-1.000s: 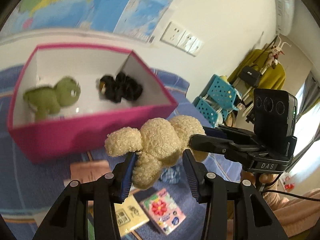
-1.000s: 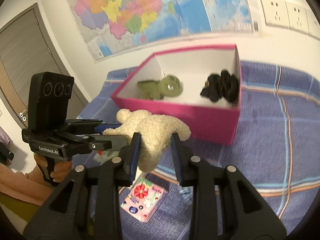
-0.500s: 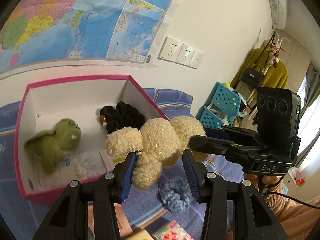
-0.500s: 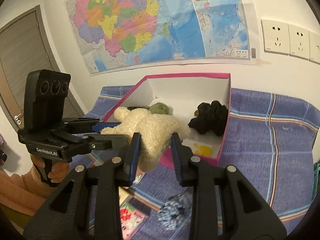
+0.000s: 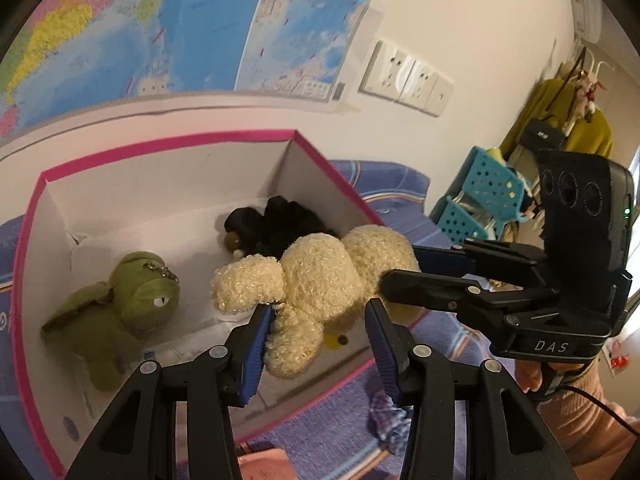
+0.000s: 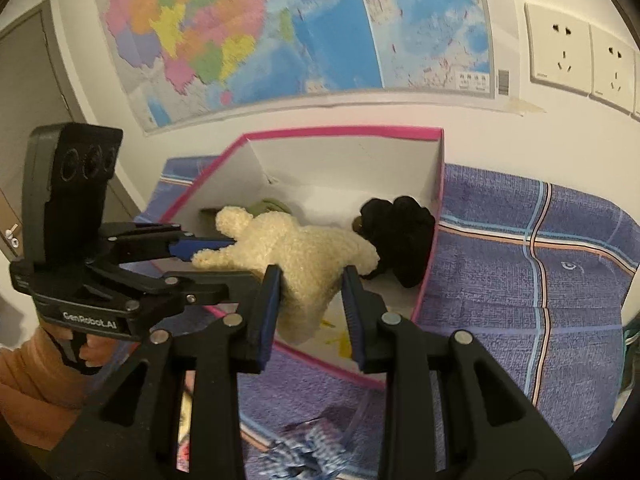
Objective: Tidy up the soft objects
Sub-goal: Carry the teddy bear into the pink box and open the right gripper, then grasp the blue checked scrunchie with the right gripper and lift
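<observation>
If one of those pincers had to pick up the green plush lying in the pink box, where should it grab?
Probably the green plush's rounded head, from straight above. It lies flat on the pink box's floor near the side wall, so only the open top leaves room; its thin flat limbs offer little to pinch.

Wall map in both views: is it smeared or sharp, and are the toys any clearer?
Left wrist view: map smeared, green toy soft-edged, cream toy crisp. Right wrist view: map blurred, cream toy sharp; fisheye bends the walls in both.
</observation>
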Motion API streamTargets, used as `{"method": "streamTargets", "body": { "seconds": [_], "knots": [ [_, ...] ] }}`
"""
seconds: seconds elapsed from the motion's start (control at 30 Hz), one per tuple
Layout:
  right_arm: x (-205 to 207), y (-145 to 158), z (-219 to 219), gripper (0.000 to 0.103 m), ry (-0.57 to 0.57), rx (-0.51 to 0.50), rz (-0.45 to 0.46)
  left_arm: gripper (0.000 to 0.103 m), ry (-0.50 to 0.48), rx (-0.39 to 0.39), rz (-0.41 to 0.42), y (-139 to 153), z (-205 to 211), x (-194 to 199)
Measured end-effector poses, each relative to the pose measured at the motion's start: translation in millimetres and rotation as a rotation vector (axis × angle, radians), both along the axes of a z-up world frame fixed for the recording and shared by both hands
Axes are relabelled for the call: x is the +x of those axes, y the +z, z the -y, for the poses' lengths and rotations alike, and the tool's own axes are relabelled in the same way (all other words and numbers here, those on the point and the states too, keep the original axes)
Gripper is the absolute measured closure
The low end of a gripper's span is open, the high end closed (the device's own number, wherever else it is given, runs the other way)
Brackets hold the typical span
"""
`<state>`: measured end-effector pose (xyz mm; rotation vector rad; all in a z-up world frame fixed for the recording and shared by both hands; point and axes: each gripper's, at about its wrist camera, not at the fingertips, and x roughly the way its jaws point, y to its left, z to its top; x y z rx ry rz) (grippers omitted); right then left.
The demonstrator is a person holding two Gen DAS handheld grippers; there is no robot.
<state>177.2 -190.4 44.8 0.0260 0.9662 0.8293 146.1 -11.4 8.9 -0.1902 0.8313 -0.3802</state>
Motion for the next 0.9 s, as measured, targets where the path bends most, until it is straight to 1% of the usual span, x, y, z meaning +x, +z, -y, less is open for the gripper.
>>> {"method": "streamTargets", "body": {
  "seconds": [0.1, 0.17, 0.23, 0.3, 0.37, 0.53, 0.77, 0.83, 0.9],
  "knots": [
    [5, -8, -2, 0.068, -0.001, -0.034, -0.007, 0.056, -0.003, 0.018, -0.027, -9, 1, 8],
    [7, -12, -4, 0.067, -0.022, -0.090, 0.002, 0.053, 0.010, 0.031, -0.045, -15, 0, 13],
    [8, -13, -2, 0.066, -0.043, -0.108, 0.002, 0.046, 0.023, 0.038, -0.056, -19, -1, 14],
    [3, -10, 3, 0.066, -0.056, -0.105, 0.019, 0.043, 0.039, 0.034, -0.058, -21, -4, 11],
    [-1, -6, 7, 0.066, -0.060, -0.096, 0.026, 0.043, 0.042, 0.031, -0.049, -20, -6, 8],
    [-16, 6, 23, 0.066, -0.062, -0.051, 0.030, 0.043, 0.046, 0.032, 0.004, -11, -9, -13],
    [-45, 9, 42, 0.064, -0.037, 0.014, -0.012, 0.043, 0.025, -0.014, 0.069, 4, -13, -49],
    [-54, 6, 45, 0.061, -0.033, 0.017, -0.026, 0.043, 0.007, -0.033, 0.074, 6, -12, -60],
    [-62, -2, 47, 0.060, -0.032, 0.007, -0.052, 0.043, -0.003, -0.035, 0.077, 6, -9, -68]
  ]
}}
